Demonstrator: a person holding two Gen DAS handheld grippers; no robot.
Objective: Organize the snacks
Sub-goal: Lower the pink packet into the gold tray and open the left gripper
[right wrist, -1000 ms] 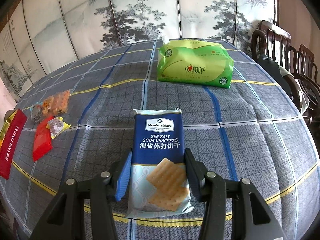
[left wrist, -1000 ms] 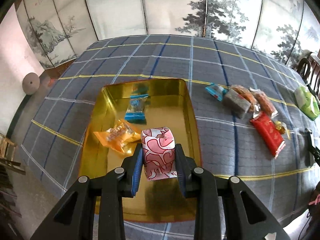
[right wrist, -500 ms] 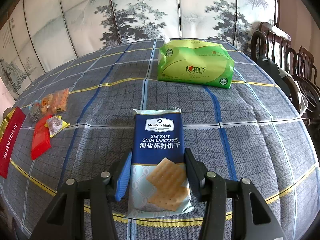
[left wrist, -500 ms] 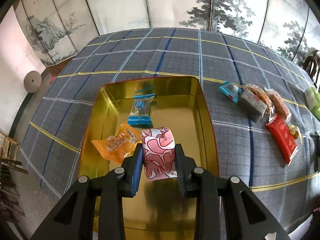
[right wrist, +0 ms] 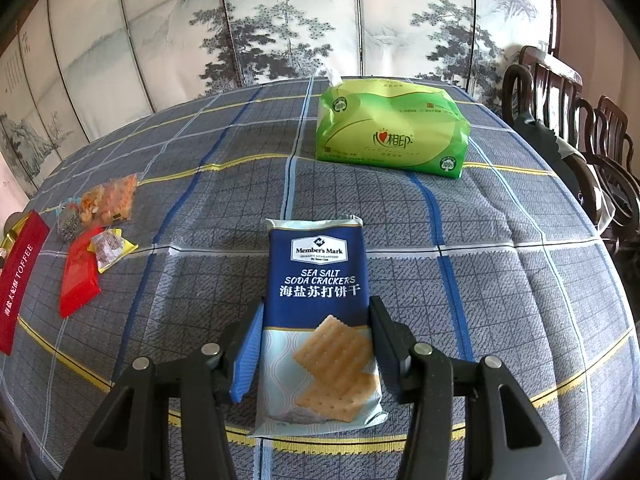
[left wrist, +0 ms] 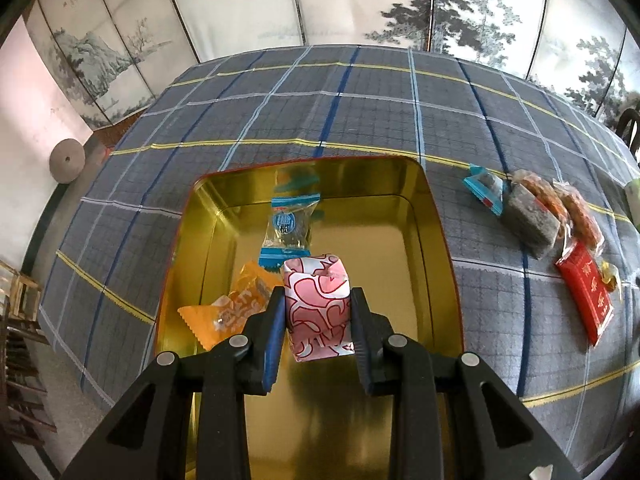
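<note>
My left gripper [left wrist: 318, 316] pinches the pink candy [left wrist: 317, 305] above the gold tin [left wrist: 436, 216] (orange pack [left wrist: 230, 310] & blue pack [left wrist: 289, 232] inside). Right gripper [right wrist: 316, 344] straddles the crackers [right wrist: 318, 312] on the cloth [right wrist: 500, 280]; prob. clamped, can't tell.

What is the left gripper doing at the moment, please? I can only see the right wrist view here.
Observer: The left gripper is shut on a pink-and-white wrapped sweet, held over a gold tin.
Operator: Thank you. Is anything in that tin?
Observer: Yes, an orange packet and a blue-and-clear packet lie on its floor.
Operator: Are any snacks beside it?
Observer: A small blue-edged packet lies on the cloth just to the right of the tin.
</note>
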